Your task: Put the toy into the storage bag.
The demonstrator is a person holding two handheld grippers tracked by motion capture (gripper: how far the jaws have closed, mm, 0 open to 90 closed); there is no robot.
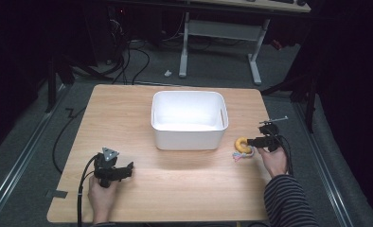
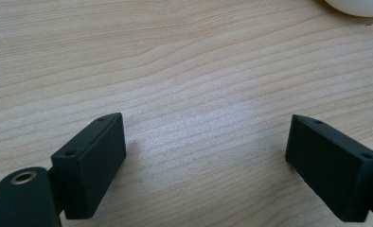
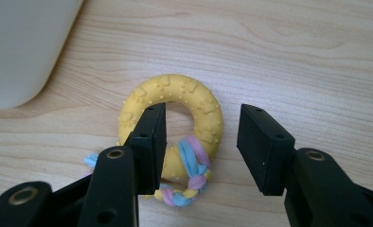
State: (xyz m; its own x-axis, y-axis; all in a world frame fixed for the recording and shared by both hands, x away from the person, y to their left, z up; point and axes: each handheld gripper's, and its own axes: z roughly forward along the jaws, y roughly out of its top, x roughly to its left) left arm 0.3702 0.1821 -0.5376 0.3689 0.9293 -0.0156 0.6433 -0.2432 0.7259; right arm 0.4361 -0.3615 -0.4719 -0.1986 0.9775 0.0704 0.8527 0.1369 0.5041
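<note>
Jaws of the right gripper (image 3: 201, 146) straddle the yellow ring toy's (image 3: 175, 94) rim, half-open, not yet pinching, while the left gripper (image 2: 206, 165) idles wide open over the desk (image 2: 184, 71).

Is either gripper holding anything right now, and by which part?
Nothing held. The right gripper straddles the yellow ring toy without pressing; the left gripper is open.
</note>
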